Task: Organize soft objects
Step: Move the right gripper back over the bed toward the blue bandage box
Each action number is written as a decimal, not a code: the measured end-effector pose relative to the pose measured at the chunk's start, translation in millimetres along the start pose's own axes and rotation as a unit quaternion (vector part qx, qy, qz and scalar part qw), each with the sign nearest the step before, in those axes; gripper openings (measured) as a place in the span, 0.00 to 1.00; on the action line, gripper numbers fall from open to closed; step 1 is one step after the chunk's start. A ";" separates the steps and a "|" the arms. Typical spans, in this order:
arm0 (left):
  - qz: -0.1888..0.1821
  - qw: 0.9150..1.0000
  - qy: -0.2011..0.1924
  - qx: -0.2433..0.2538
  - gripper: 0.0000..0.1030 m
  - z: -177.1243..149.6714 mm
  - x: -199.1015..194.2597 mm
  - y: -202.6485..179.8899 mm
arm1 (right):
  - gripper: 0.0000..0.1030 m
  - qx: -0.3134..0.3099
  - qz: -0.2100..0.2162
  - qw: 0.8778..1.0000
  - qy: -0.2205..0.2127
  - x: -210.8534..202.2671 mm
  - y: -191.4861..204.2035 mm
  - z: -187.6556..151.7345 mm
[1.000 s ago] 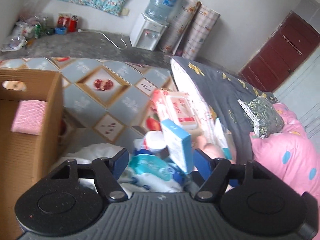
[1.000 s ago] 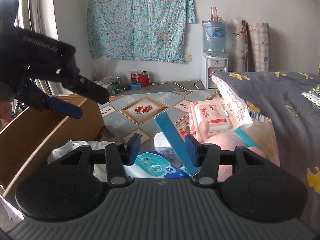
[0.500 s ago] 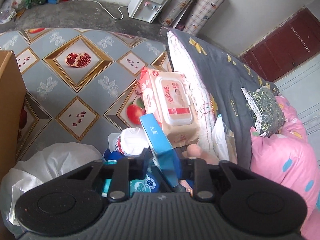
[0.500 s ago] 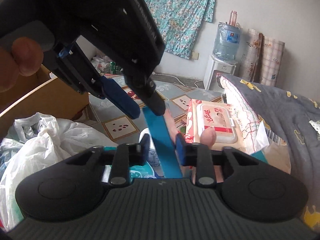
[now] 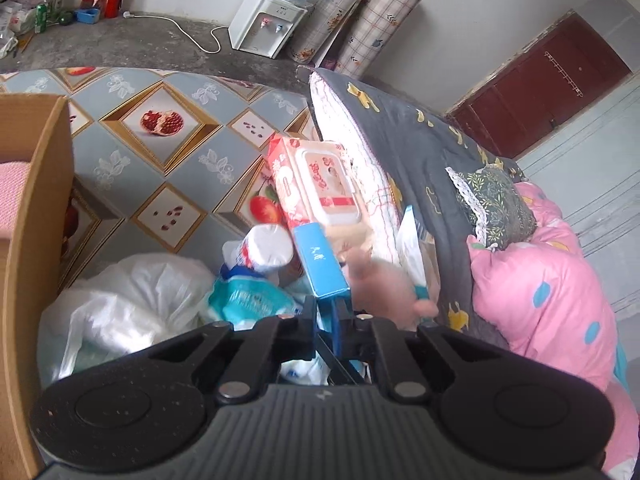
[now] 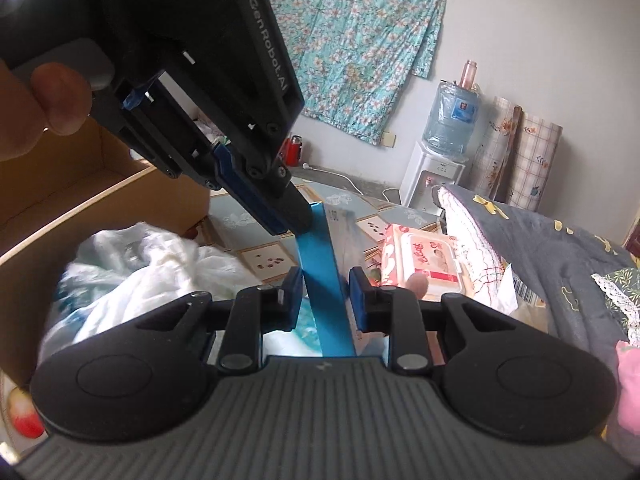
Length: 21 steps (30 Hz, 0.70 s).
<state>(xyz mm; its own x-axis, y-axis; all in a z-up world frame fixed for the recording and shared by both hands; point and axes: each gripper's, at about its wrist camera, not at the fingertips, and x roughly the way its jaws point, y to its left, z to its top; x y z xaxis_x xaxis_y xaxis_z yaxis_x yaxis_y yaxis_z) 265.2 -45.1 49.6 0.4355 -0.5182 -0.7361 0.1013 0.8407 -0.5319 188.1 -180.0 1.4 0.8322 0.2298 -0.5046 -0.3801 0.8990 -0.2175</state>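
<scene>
My left jaws are clamped tight on the upper end of a slim blue box (image 5: 320, 260), and my right jaws are pressed against its flanks lower down, so both of my grippers hold the same box at once. The left jaws have just been closing, the box caught between them; the right jaws stand only as far apart as the box is thick.

From the left: a cardboard box (image 5: 38, 216) stands open at the edge of the left wrist view, a pink cloth (image 5: 12, 196) lying inside it. Just beside it sits a crumpled white plastic bag (image 5: 132, 300), and next to that a teal-and-white soft pack (image 5: 248, 300) and a white roll (image 5: 268, 246), all on a floor mat (image 5: 168, 160) printed with fruit. My left gripper (image 6: 288, 216) comes down from the upper left of the right wrist view, a thumb (image 6: 60, 100) on its trigger, its fingertips meeting the box's top edge. My right gripper (image 6: 323, 292) grips the box below that, the box standing nearly upright, tilted slightly.

Behind the blue box a pink pack of wet wipes (image 5: 320, 184) leans against a grey quilt (image 5: 420, 152). Farther right lie a dark floral cushion (image 5: 496, 208) and a pink duvet (image 5: 552, 300). A water dispenser (image 5: 268, 20) stands at the far wall.
</scene>
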 end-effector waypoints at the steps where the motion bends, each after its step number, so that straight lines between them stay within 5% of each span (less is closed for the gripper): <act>1: 0.005 1.000 -0.001 0.001 0.08 -5.1 -3.3 1.7 | 0.23 -0.001 0.004 1.000 0.003 -4.9 5.4 -1.4; 12: 0.024 0.999 -0.022 -0.026 0.23 -49.2 -23.5 35.2 | 0.22 0.043 0.087 0.995 0.034 -5.6 40.1 -25.9; 21: 0.005 0.999 -0.031 0.011 0.31 -66.1 -21.4 23.9 | 0.34 0.151 0.078 0.985 0.031 -39.9 -57.3 -53.6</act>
<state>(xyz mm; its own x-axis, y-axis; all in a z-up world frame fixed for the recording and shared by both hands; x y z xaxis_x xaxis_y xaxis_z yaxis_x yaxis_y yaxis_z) 199.2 -24.3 24.9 0.4902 -0.5004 -0.7136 0.1163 0.8490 -0.5154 155.1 -260.7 -10.7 0.7439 0.3588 -0.5638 -0.3563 0.9267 0.1196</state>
